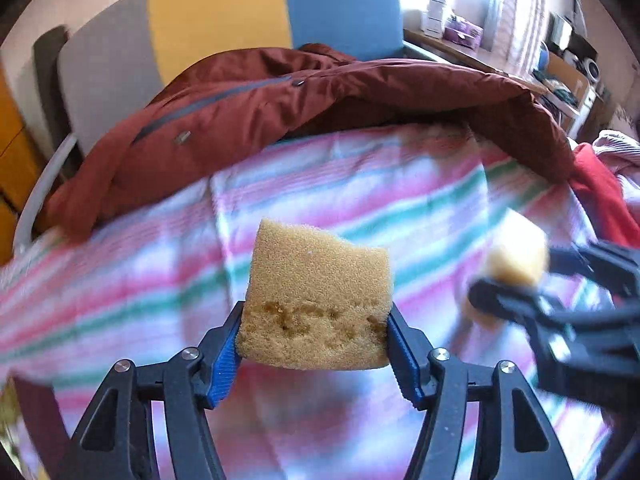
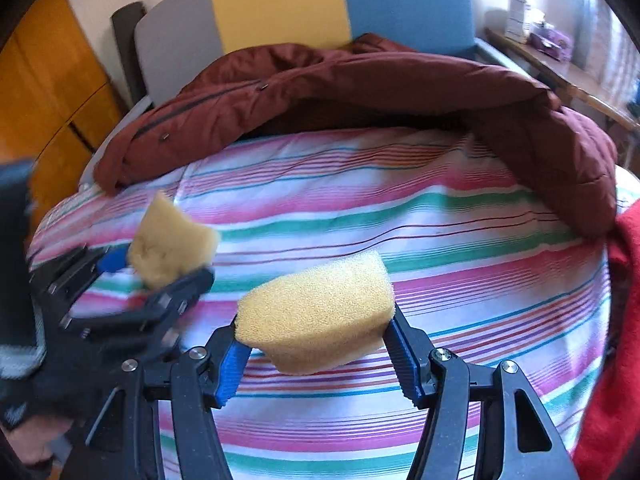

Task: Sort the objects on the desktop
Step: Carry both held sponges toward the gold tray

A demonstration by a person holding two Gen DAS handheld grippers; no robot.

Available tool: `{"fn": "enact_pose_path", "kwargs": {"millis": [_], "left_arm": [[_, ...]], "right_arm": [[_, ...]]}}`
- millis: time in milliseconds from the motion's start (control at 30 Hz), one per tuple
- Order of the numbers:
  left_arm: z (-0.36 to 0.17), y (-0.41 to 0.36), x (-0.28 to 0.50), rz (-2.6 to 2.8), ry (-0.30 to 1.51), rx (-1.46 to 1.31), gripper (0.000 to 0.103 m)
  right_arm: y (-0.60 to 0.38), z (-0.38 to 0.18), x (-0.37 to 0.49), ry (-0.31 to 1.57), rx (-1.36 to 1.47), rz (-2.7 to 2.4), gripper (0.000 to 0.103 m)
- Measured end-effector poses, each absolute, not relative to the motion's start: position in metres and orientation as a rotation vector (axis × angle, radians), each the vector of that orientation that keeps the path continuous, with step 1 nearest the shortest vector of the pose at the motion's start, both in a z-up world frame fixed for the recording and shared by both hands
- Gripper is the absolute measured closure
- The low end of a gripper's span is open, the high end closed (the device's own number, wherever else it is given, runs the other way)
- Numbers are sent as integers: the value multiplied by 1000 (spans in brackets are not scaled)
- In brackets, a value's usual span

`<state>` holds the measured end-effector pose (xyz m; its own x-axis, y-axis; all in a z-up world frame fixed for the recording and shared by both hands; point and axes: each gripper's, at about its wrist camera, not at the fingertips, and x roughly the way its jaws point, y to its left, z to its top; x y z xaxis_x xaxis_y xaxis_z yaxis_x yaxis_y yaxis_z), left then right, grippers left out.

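My left gripper (image 1: 314, 334) is shut on a tan sponge (image 1: 316, 280), its blue pads pressing into both sides, and holds it above the striped bedsheet (image 1: 360, 184). In the right wrist view the same gripper (image 2: 154, 270) appears blurred at the left with that tan sponge (image 2: 172, 236). My right gripper (image 2: 316, 346) is shut on a yellow sponge (image 2: 320, 304), which sits tilted between the pads. From the left wrist view this right gripper (image 1: 528, 280) is blurred at the right edge with its yellow sponge (image 1: 516, 256).
A dark red padded jacket (image 2: 360, 80) lies across the far side of the bed. A red cloth (image 2: 616, 320) lies at the right edge. Behind stand a grey, yellow and blue headboard (image 2: 280, 4), a wooden cabinet (image 2: 52, 80) and a cluttered desk (image 1: 460, 36).
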<state>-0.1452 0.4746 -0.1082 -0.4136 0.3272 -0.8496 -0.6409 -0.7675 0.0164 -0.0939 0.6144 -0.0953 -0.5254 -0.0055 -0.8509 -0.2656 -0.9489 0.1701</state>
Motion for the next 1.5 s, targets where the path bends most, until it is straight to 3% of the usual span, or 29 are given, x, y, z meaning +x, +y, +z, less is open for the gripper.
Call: {"fn": "enact_pose_path", "kwargs": {"millis": [433, 633, 1500], "left_arm": [[-110, 374, -59, 2192, 278, -1315, 38], [-121, 354, -43, 2198, 325, -1329, 38], [-116, 316, 14, 2054, 269, -1268, 38]], "right_arm": [[569, -96, -95, 339, -1567, 2786, 41], [532, -100, -96, 197, -1663, 2884, 40], [509, -92, -8, 446, -1705, 2695, 41]]}}
